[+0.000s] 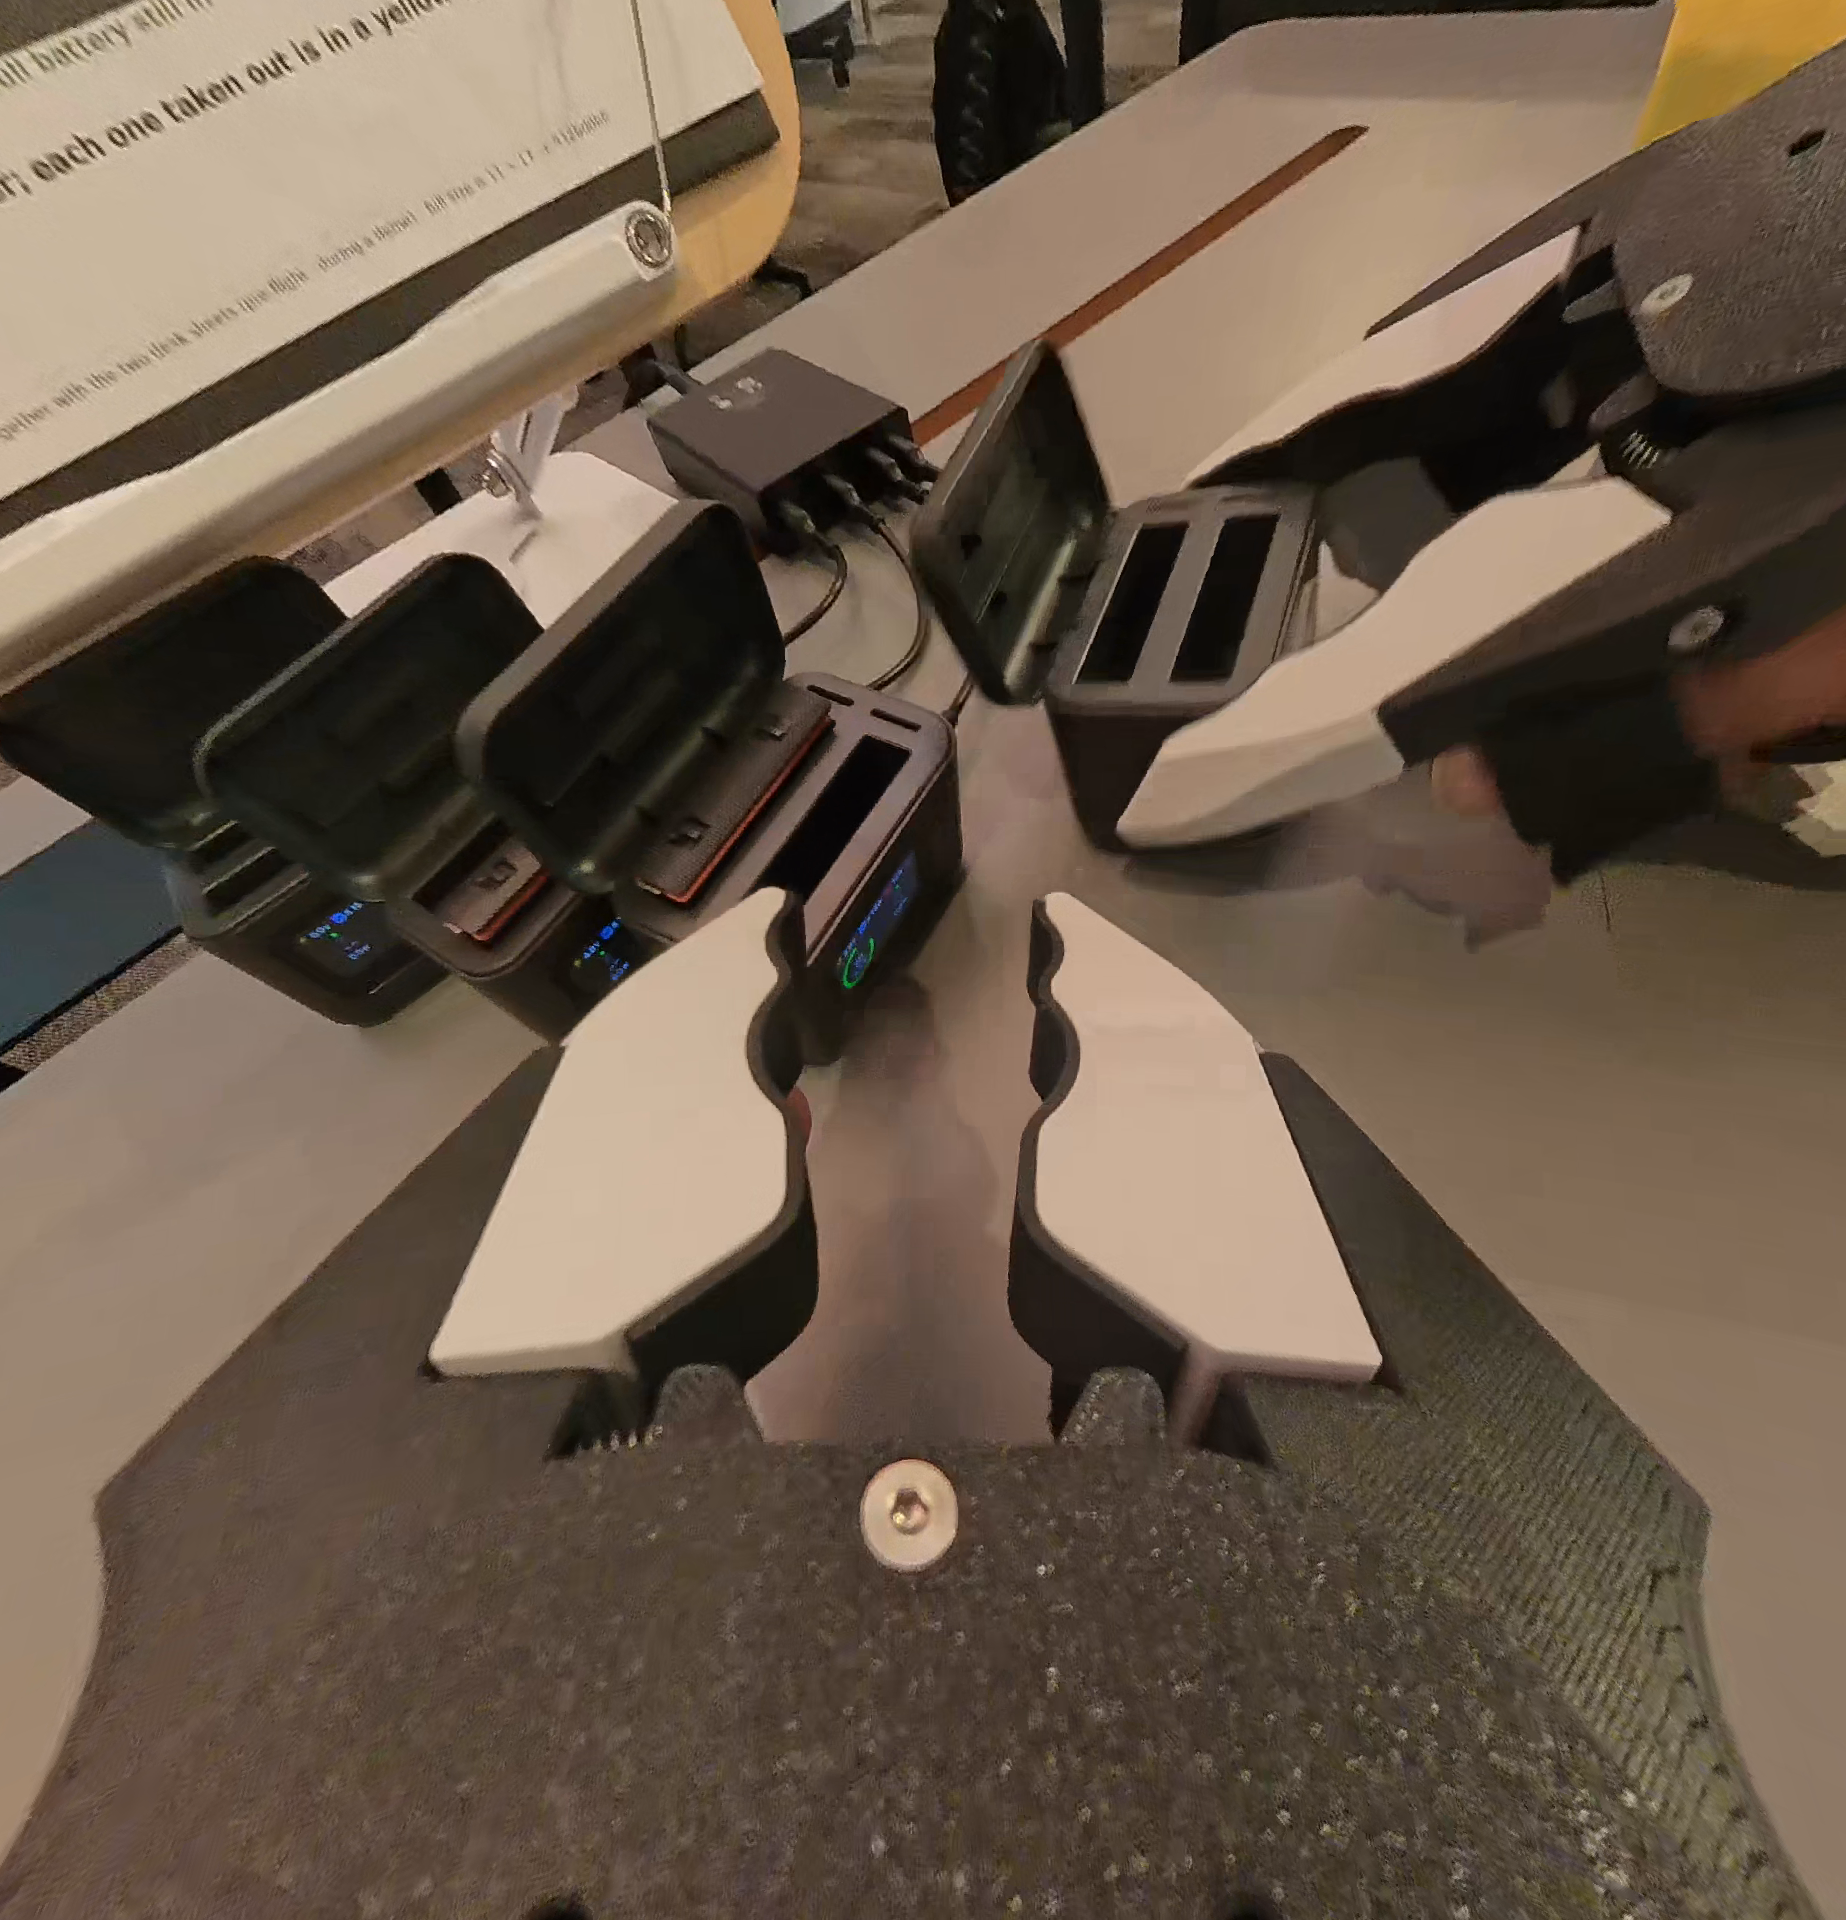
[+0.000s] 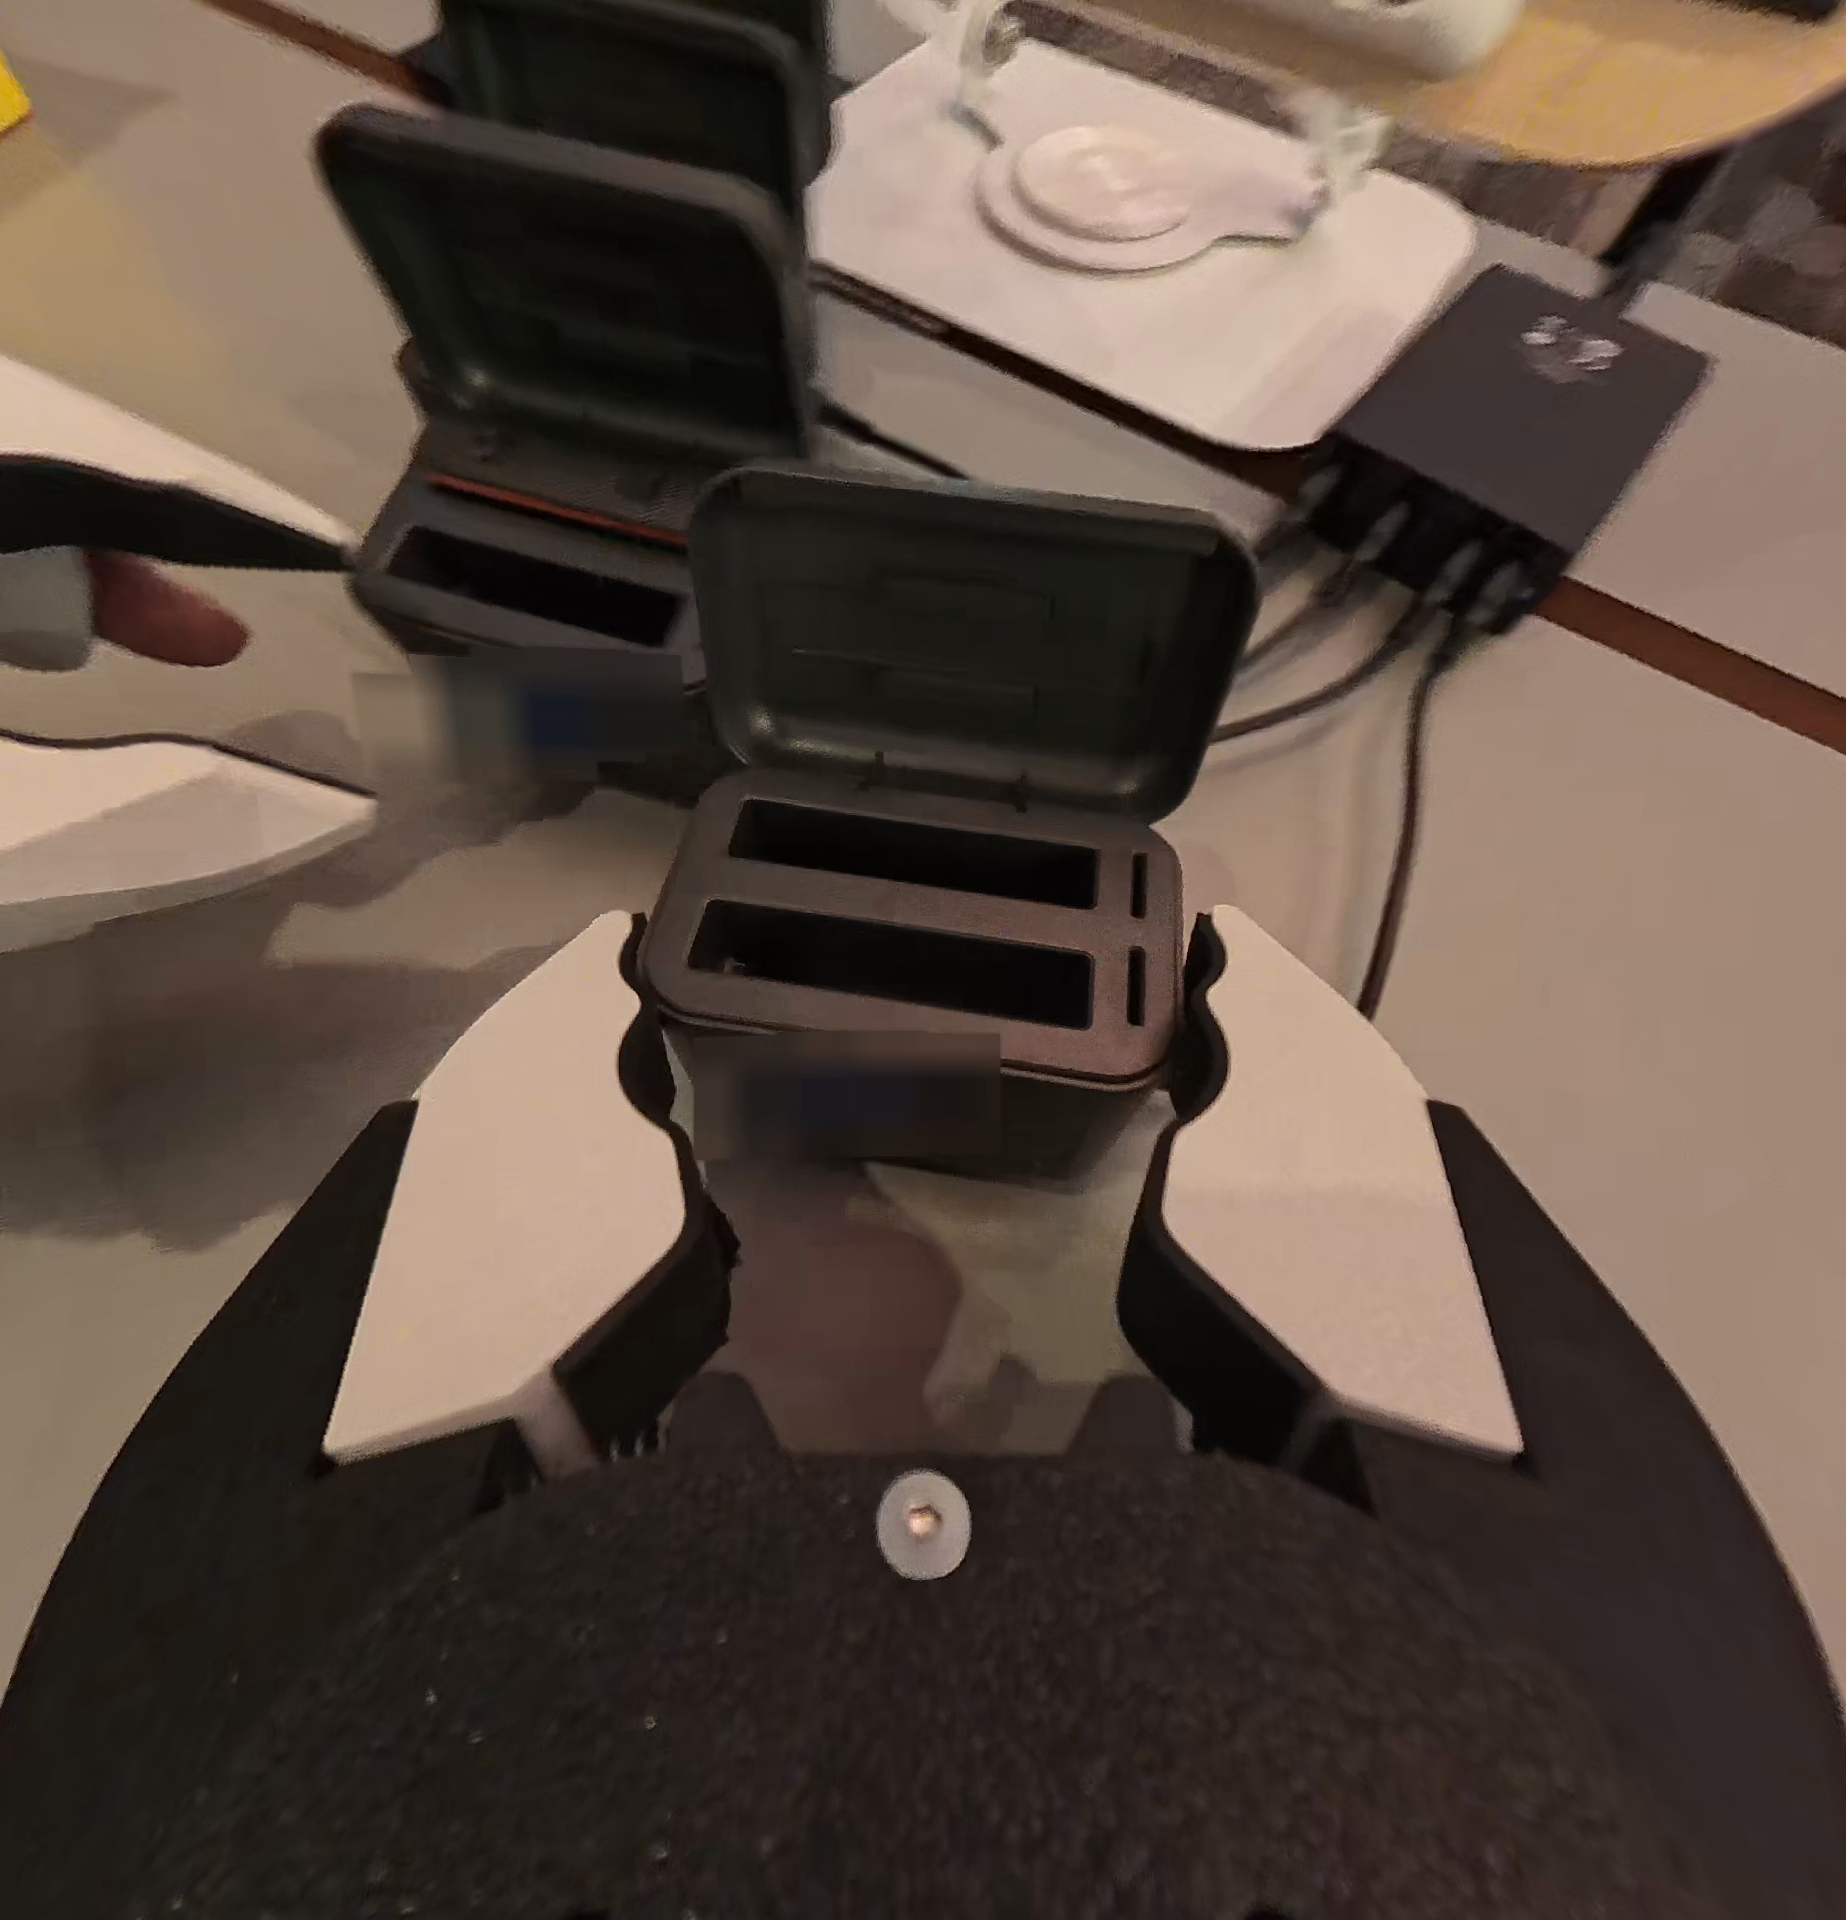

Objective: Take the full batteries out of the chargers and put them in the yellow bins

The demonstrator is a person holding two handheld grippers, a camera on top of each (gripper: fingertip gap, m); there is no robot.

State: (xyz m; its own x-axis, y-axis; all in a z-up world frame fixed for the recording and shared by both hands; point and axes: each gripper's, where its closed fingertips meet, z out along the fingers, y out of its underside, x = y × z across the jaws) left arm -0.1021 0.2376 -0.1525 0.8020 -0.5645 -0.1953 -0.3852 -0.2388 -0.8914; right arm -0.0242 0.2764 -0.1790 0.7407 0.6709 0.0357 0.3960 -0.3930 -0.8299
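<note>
Black charger, lid up, both slots empty, clamped by right hand-held gripper; left hand-held gripper apart.

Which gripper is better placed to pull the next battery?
Left. The left gripper sits open by the charger holding an orange-edged battery. The right gripper straddles a charger with both slots empty.

Pale grey table with brown seam, dark carpet beyond.
</note>
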